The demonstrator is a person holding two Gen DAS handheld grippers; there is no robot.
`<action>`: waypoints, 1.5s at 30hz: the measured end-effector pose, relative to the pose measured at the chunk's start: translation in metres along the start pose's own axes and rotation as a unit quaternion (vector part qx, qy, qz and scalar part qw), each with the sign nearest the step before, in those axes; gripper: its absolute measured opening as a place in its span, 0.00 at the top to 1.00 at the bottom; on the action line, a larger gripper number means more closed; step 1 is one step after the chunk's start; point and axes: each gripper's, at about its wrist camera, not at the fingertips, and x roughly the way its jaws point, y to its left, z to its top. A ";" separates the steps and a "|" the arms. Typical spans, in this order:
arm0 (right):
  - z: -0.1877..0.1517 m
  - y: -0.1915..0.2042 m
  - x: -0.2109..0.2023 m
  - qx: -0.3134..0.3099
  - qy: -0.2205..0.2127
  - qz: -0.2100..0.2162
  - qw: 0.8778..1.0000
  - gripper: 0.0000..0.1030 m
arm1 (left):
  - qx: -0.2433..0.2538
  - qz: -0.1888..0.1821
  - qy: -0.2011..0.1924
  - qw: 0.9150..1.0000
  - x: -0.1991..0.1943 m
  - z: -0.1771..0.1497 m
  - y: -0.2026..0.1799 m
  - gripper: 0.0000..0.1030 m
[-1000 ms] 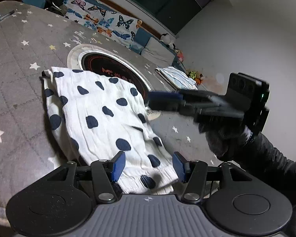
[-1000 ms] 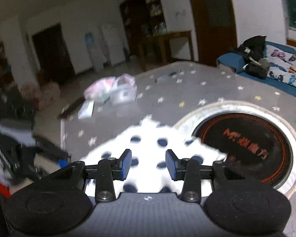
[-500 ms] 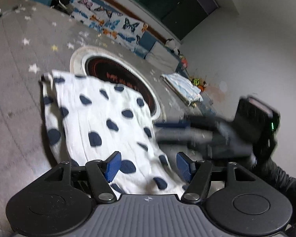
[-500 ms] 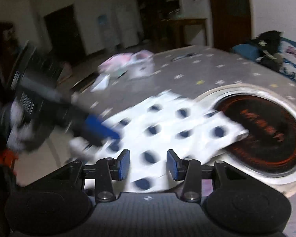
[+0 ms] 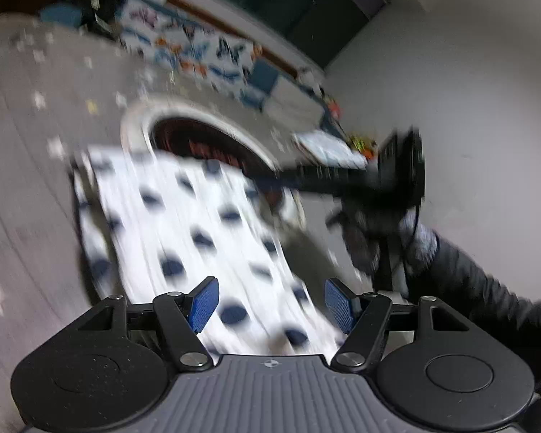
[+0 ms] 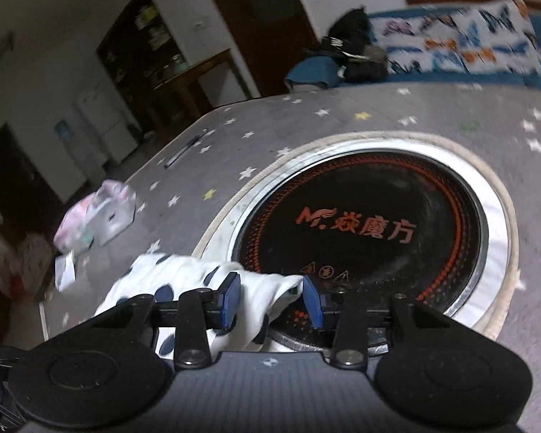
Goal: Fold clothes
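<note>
A white garment with dark blue dots lies on the grey star-patterned table, blurred by motion in the left wrist view. My left gripper is open, its blue pads wide apart just above the garment's near end. My right gripper is open with a corner of the garment lying between its pads, at the rim of the round black cooktop. In the left wrist view the right gripper reaches in from the right to the garment's far edge.
The round cooktop is set into the table beside the garment. A pale plastic pack and a small white packet lie near the table's left edge. A butterfly-print sofa with a dark bag stands beyond the table.
My right gripper swung from the garment's middle to its corner by the cooktop, so cloth now lies between its pads. My left gripper drew back slightly over the garment's near end, still open.
</note>
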 end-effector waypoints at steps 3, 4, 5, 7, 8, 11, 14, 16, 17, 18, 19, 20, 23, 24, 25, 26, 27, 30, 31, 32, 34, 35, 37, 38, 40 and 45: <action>0.001 -0.008 0.001 0.021 0.000 0.004 1.000 0.63 | -0.010 0.052 -0.040 0.998 -0.005 0.023 0.011 0.34; 0.001 -0.009 0.002 0.027 0.001 0.006 1.000 0.63 | -0.014 0.062 -0.042 0.997 -0.002 0.027 0.016 0.34; 0.001 -0.010 0.003 0.033 0.002 0.008 0.999 0.63 | -0.018 0.072 -0.042 0.996 0.001 0.031 0.021 0.34; 0.000 -0.010 0.005 0.043 0.006 0.010 0.999 0.66 | -0.027 0.091 -0.042 0.995 0.009 0.038 0.031 0.34; 0.000 -0.010 0.006 0.047 0.008 0.011 0.999 0.67 | -0.031 0.100 -0.043 0.994 0.012 0.042 0.036 0.34; -0.001 -0.010 0.010 0.051 0.012 0.016 0.999 0.72 | -0.043 0.129 -0.043 0.990 0.023 0.052 0.052 0.34; -0.002 -0.008 0.011 0.043 0.011 0.015 0.999 0.73 | -0.056 0.157 -0.044 0.985 0.033 0.063 0.067 0.35; -0.003 -0.005 0.012 0.035 0.009 0.014 0.999 0.73 | -0.064 0.176 -0.045 0.981 0.041 0.071 0.077 0.36; -0.003 -0.004 0.012 0.032 0.008 0.013 0.999 0.74 | -0.060 0.176 -0.042 0.982 0.043 0.071 0.077 0.41; -0.004 -0.003 0.013 0.028 0.007 0.013 1.000 0.78 | -0.056 0.175 -0.040 0.982 0.046 0.071 0.077 0.50; -0.004 -0.002 0.013 0.024 0.007 0.012 1.000 0.81 | -0.051 0.173 -0.038 0.983 0.048 0.071 0.076 0.56; -0.005 -0.001 0.013 0.020 0.006 0.011 1.000 0.85 | -0.050 0.173 -0.036 0.983 0.050 0.070 0.076 0.68; -0.006 0.002 0.014 0.009 0.003 0.009 1.000 0.92 | -0.050 0.173 -0.036 0.983 0.050 0.068 0.079 0.86; -0.007 0.004 0.014 0.005 0.001 0.007 1.000 0.93 | -0.050 0.174 -0.039 0.983 0.048 0.067 0.079 0.88; -0.007 0.005 0.012 0.002 -0.003 0.002 1.000 0.93 | -0.049 0.175 -0.042 0.982 0.047 0.066 0.079 0.88; -0.008 0.005 0.010 0.000 -0.009 -0.002 1.000 0.94 | -0.051 0.176 -0.046 0.982 0.046 0.065 0.079 0.89; -0.009 0.004 0.008 0.000 -0.014 -0.006 1.000 0.94 | -0.053 0.176 -0.049 0.982 0.045 0.064 0.079 0.89; -0.013 0.000 0.008 0.003 -0.013 -0.017 1.000 0.96 | -0.057 0.177 -0.050 0.981 0.045 0.062 0.081 0.89; -0.014 -0.002 0.009 0.006 -0.010 -0.019 1.000 0.96 | -0.057 0.179 -0.049 0.981 0.046 0.062 0.081 0.89; -0.014 -0.004 0.010 0.012 -0.008 -0.018 1.000 0.95 | -0.055 0.180 -0.051 0.981 0.044 0.064 0.080 0.87; -0.010 -0.007 0.008 0.022 -0.016 -0.021 0.999 0.94 | -0.051 0.182 -0.055 0.980 0.041 0.067 0.076 0.83; -0.008 -0.007 0.006 0.022 -0.023 -0.025 0.999 0.94 | -0.049 0.183 -0.058 0.980 0.039 0.069 0.075 0.79; -0.002 -0.002 0.002 -0.001 -0.038 -0.031 0.999 0.94 | -0.038 0.187 -0.071 0.979 0.031 0.073 0.068 0.66; 0.001 0.002 0.001 -0.011 -0.041 -0.030 0.999 0.92 | -0.033 0.182 -0.077 0.980 0.029 0.076 0.064 0.66; 0.005 0.010 0.003 -0.033 -0.038 -0.019 0.999 0.91 | -0.025 0.170 -0.082 0.982 0.030 0.080 0.058 0.66; 0.008 0.035 0.027 -0.093 -0.009 -0.001 0.996 0.91 | -0.024 0.143 -0.045 0.988 0.058 0.083 0.055 0.68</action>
